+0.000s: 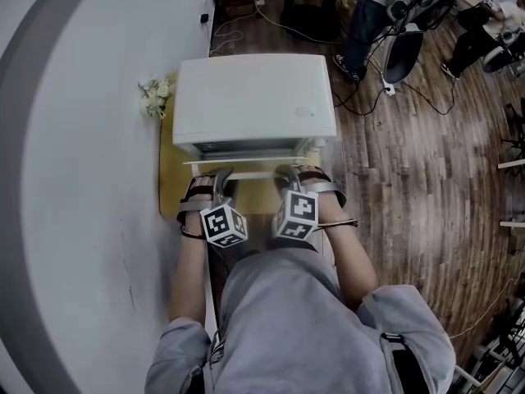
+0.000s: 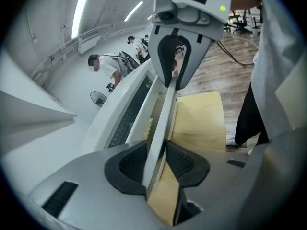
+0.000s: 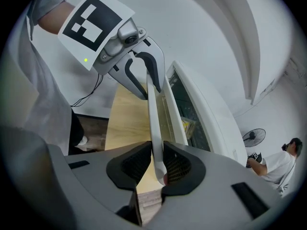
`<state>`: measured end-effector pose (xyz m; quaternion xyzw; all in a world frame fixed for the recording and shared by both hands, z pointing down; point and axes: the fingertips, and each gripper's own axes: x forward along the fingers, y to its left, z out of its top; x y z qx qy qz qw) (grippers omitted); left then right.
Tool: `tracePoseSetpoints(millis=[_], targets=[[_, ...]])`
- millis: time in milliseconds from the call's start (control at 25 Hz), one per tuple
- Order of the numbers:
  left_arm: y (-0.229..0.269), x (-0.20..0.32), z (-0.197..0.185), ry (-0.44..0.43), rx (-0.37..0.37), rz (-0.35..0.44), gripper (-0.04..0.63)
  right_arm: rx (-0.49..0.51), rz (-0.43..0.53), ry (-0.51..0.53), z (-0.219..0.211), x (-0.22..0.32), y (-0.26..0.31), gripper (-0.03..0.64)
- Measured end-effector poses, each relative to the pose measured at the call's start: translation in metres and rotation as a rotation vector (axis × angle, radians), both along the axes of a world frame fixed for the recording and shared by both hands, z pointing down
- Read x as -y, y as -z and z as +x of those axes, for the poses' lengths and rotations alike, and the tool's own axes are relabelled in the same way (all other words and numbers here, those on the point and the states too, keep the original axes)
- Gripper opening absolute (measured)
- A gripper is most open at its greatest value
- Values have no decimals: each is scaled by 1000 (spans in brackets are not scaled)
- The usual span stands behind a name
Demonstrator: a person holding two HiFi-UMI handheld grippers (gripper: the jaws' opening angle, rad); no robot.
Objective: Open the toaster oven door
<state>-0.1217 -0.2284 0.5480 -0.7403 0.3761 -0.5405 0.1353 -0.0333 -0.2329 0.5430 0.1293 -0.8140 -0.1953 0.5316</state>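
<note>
Person: a grey shirt [image 1: 287, 318] fills the near edge of the head view, and both bare forearms reach forward to the grippers.
Left gripper [image 2: 156, 163]: it is at the desk's near edge, with its marker cube towards the person. Its ribbed pads [image 2: 132, 164] are clamped on the handle, one on each side of the bar.
Right gripper [image 3: 157, 166]: it is just beside the left one, further right along the same bar. Its pads [image 3: 178, 166] are closed on the rounded right end of the handle.
Handle [image 1: 246, 161]: a slim white bar runs left to right across the oven's front, and both grippers hold it.
Door [image 3: 184, 104]: it has a white frame around a dark glass pane and sits directly behind the handle. I cannot tell whether it stands ajar.
Toaster oven [image 1: 254, 101]: this white box stands on the desk and covers most of it, with its front facing the person.
Desk [image 1: 171, 189]: its pale yellow wood top shows as a bare strip along the left edge and at the near edge under the grippers.
Flowers [image 1: 153, 95]: a small pale bunch is at the desk's far left corner, just beside the oven's left side.
Floor [image 1: 410, 187]: dark wood planks lie to the right, with cables [image 1: 361, 97] trailing near the far right of the oven.
Beyond: people [image 1: 369, 15] stand well apart from the desk, at the far end of the floor.
</note>
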Motion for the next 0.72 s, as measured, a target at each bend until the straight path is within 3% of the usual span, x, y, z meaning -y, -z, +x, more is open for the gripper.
tracePoseSetpoints(millis=[360, 720], targets=[[-13, -25, 4, -51, -9, 25, 114, 7, 14, -109, 6, -21, -13, 74], [-28, -46, 8, -60, -8, 38, 106, 10, 119, -205, 10, -41, -29, 81]])
